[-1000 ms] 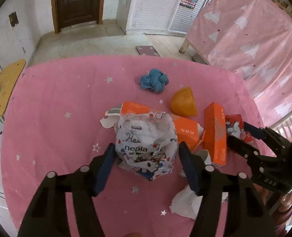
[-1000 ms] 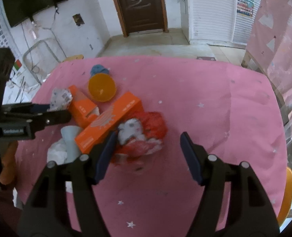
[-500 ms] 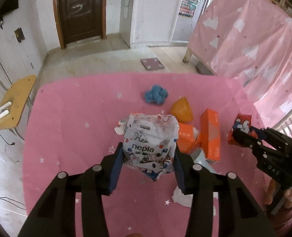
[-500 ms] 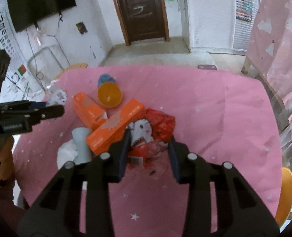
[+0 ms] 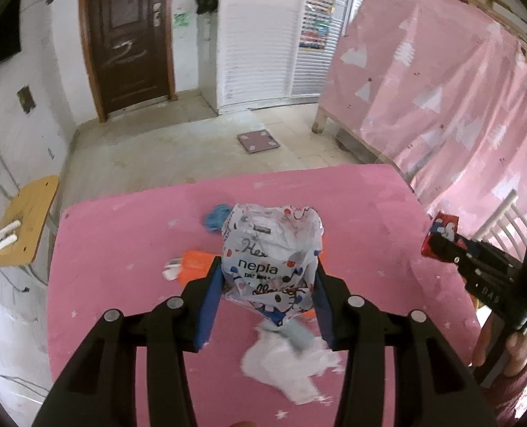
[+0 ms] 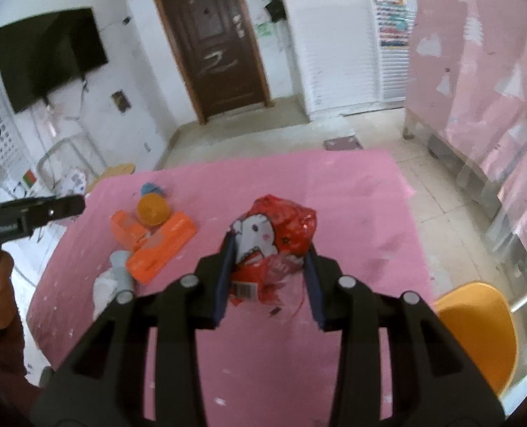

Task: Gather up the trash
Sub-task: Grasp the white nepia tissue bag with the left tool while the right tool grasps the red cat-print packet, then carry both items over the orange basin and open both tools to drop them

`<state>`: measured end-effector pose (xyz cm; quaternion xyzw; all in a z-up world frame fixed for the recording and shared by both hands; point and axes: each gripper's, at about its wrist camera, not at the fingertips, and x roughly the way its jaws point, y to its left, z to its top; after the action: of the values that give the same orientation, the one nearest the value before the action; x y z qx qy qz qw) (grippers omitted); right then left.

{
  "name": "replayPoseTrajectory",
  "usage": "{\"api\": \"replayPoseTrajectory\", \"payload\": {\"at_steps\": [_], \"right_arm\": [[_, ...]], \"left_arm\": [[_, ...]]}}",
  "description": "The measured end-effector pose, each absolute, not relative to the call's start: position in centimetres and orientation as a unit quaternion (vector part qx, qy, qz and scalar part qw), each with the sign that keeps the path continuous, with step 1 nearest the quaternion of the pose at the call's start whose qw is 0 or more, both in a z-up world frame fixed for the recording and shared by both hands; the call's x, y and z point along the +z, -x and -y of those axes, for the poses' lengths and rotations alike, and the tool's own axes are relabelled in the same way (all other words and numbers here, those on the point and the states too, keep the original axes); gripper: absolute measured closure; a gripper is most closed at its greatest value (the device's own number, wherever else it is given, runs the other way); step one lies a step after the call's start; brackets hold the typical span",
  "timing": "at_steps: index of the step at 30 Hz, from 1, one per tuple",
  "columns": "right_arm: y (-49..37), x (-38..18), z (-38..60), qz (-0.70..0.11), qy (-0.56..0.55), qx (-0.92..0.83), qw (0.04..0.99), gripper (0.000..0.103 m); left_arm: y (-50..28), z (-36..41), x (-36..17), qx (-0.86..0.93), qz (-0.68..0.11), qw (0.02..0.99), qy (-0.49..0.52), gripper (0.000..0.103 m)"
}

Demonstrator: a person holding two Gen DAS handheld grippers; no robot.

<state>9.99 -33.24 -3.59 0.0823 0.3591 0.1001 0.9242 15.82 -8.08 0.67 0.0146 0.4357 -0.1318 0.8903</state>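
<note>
The left gripper [image 5: 269, 277] pinches a white tissue wrapper [image 5: 271, 249] printed with cartoon figures and the word "nepia": the crumpled pack sits squarely between the two blue-padded fingers [image 5: 210, 299], both pads pressing into its lower sides, and most of its bulk bulges up and forward past the fingertips, with a loose corner hanging down below them. The wrapper is held up off the pink tablecloth [image 5: 121, 249]. On the cloth under and behind it lie a white crumpled tissue [image 5: 285, 366], part of an orange box [image 5: 196, 267] and a blue wad [image 5: 215, 217], all blurred. The right gripper [image 6: 269, 259] is clamped on a red snack bag [image 6: 281, 227] with a white cartoon animal on its front; the bag is caught between the two fingers, its puffed top standing out beyond the fingertips and its crinkled lower end with a barcode drooping between the finger bases. This bag also hangs clear of the cloth. In the right wrist view the remaining litter lies to the left on the table: two orange boxes [image 6: 163, 245], an orange bowl [image 6: 152, 210] touching them, the blue wad just behind it, and a grey cup [image 6: 121, 270] on the white tissue near the table edge. A yellow chair [image 6: 477, 327] stands beside the table at the lower right. In the left wrist view the right gripper shows at the right edge, the red bag at its tip.
</note>
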Motion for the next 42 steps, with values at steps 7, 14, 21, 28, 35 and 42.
{"api": "replayPoseTrajectory", "payload": {"at_steps": [7,14,21,28,35,42], "right_arm": [[-7.2,-3.2,39.2,-0.332,-0.113,0.048,0.935,0.068],[-4.4,-3.9,45.2,-0.324,-0.137,-0.021,0.936,0.068],[-2.7,-4.6,50.0,-0.323,-0.157,-0.075,0.93,0.067],[-2.1,-5.6,52.4,-0.338,-0.179,-0.087,0.92,0.025],[-0.1,-4.8,55.4,-0.298,-0.214,-0.127,0.921,0.024],[2.6,-4.0,58.5,-0.245,-0.272,-0.165,0.916,0.023]], "left_arm": [[-15.1,13.6,1.8,-0.163,-0.43,0.887,-0.047,0.064],[-13.8,20.1,2.5,-0.206,-0.425,0.878,-0.081,0.064],[-11.9,27.4,2.9,-0.26,-0.407,0.868,-0.118,0.064],[-10.8,33.7,1.8,-0.308,-0.407,0.847,-0.146,0.064],[-10.4,38.1,0.2,-0.33,-0.428,0.827,-0.153,0.064],[-10.1,42.4,-1.1,-0.364,-0.457,0.801,-0.135,0.042]]}}
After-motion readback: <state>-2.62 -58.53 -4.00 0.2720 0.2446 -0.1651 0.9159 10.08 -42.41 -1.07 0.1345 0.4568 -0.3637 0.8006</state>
